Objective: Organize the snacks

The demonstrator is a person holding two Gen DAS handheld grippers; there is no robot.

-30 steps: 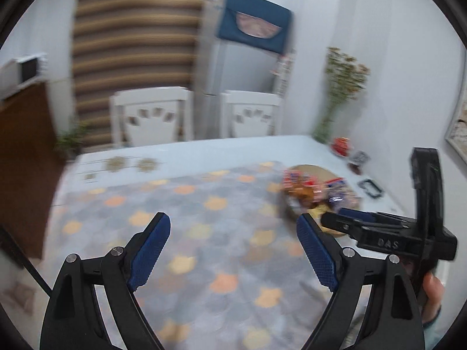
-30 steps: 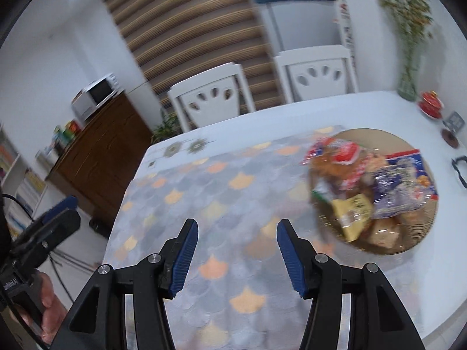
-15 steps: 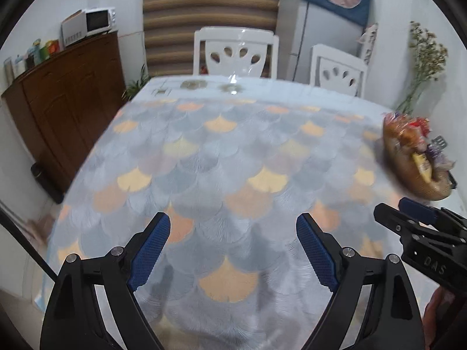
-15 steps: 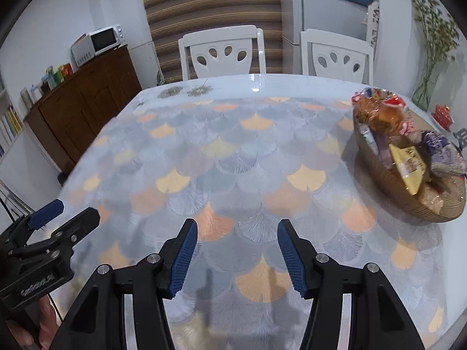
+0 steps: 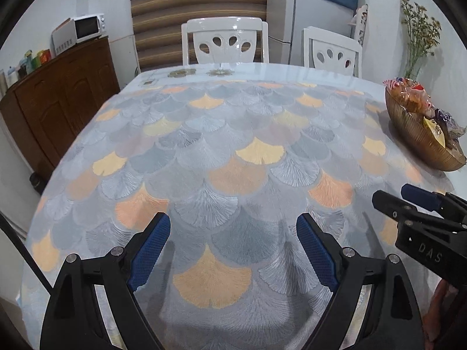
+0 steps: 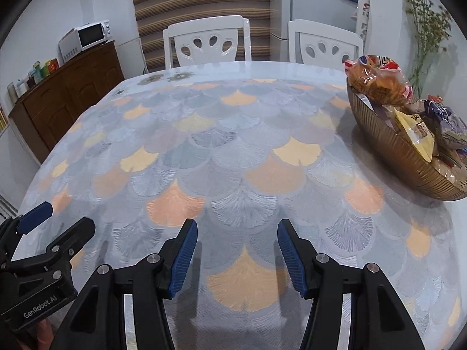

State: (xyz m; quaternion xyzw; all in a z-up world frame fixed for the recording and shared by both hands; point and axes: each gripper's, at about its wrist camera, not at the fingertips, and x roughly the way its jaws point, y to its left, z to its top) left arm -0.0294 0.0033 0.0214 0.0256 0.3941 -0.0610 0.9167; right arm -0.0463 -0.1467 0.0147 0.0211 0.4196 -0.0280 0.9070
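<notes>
1. The left hand-held gripper [image 5: 230,248] hangs wide apart and empty above the counter [image 5: 233,145].
2. The right hand-held gripper [image 6: 236,255] is partly spread, gripping nothing.
3. Snacks [image 6: 379,83] fill a bowl [image 6: 388,143] at the counter's right edge.

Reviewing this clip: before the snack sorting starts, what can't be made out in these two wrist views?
- Bowl: its wall hides the lower snacks in both views, and the right wrist view's edge cuts off its far side.
- Yellow packet: print too small to read.
- Right gripper in the left wrist view: cut off by the edge; the hand holding it barely shows.
- Items on the sideboard: too small to identify.
</notes>
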